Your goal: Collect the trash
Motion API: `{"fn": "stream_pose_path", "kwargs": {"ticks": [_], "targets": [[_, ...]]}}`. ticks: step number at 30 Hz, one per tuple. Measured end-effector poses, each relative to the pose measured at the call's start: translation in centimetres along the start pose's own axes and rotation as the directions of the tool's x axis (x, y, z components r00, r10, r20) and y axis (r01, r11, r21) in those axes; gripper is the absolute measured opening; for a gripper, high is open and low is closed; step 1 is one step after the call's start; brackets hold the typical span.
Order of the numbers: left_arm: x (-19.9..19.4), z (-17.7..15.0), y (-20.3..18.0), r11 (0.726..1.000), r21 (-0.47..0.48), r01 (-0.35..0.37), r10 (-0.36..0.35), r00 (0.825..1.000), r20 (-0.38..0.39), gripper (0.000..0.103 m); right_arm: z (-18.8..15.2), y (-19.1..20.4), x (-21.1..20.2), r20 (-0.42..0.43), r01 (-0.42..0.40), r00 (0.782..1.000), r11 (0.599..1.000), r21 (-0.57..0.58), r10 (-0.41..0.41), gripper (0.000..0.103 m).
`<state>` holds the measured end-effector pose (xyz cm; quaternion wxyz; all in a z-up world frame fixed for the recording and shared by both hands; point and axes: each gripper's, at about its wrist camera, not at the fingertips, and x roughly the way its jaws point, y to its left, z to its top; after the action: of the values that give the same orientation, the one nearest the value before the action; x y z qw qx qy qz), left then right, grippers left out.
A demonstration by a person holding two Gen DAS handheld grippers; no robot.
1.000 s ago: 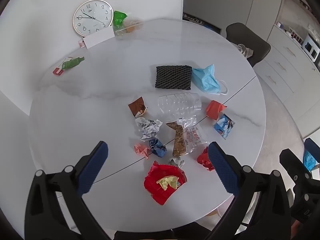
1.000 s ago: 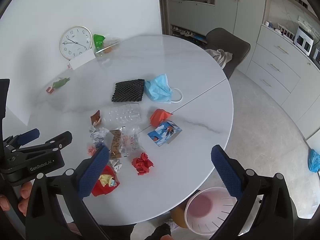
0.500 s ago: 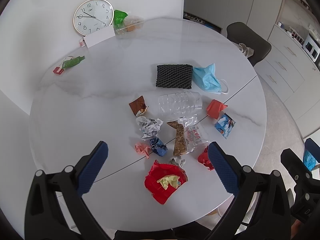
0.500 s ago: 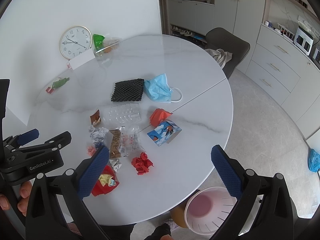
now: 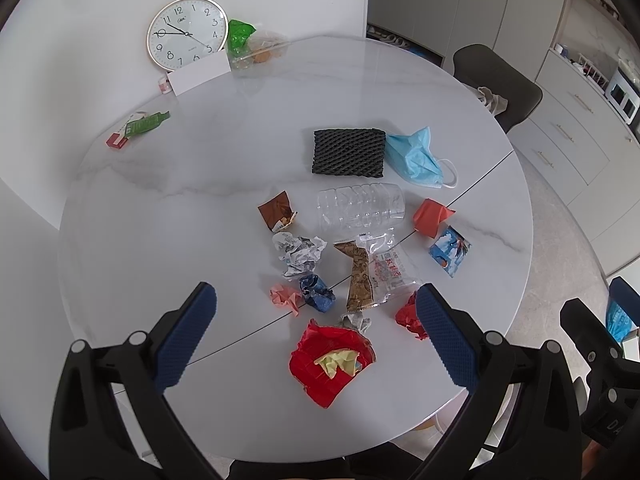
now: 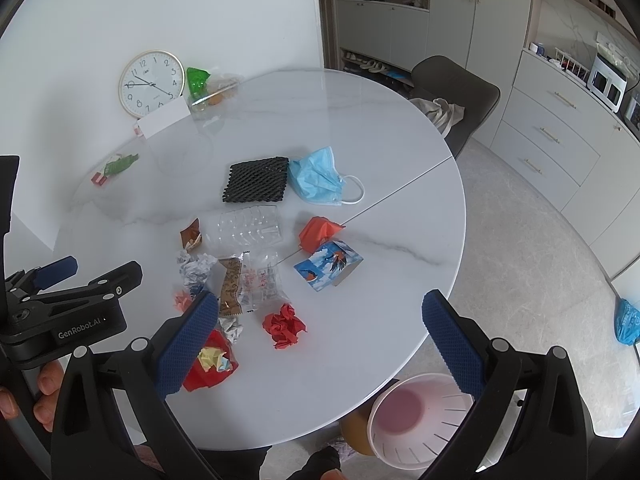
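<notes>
We see almost nothing shifted over the last second: left gripper (image 5: 316, 320) and right gripper (image 6: 320, 320) still hover above the round table (image 5: 168, 208), jaws spread wide, both empty. Trash pile, e.g. red wrapper (image 5: 332, 364), lies untouched mid-table; pink bin (image 6: 416, 420) waits below the edge (collection not yet begun, we judge)

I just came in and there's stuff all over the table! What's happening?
A person is about to tidy up trash with a gripper in each hand. The left gripper and right gripper are both open and empty, hovering over the white table. Wrappers, crumpled paper, a face mask and a plastic bottle lie untouched. A pink bin waits on the floor.
</notes>
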<state>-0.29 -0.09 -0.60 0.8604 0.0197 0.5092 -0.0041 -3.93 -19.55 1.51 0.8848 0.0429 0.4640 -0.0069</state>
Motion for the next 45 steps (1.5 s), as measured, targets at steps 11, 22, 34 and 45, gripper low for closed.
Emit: {"fn": "stream_pose_path", "kwargs": {"ticks": [11,22,34,45], "targets": [[-0.05,-0.07,0.03,1.0,0.001,-0.002,0.002,1.0,-0.001,0.095,-0.04,-0.04,-0.05,0.001,0.0,1.0,1.0,0.002,0.0,0.101],[-0.04,-0.12,0.1,1.0,0.002,-0.002,0.002,1.0,-0.003,0.095,-0.06,0.05,0.07,0.001,0.001,1.0,1.0,-0.001,-0.001,0.101],[0.11,-0.25,0.07,1.0,0.004,-0.003,0.003,1.0,-0.008,0.095,-0.01,-0.04,-0.17,-0.001,0.002,1.0,1.0,-0.002,-0.002,0.101],[0.12,-0.35,0.08,1.0,0.002,-0.003,0.003,1.0,-0.008,0.095,0.04,-0.02,-0.11,-0.003,0.004,1.0,1.0,-0.002,-0.004,0.101]]}}
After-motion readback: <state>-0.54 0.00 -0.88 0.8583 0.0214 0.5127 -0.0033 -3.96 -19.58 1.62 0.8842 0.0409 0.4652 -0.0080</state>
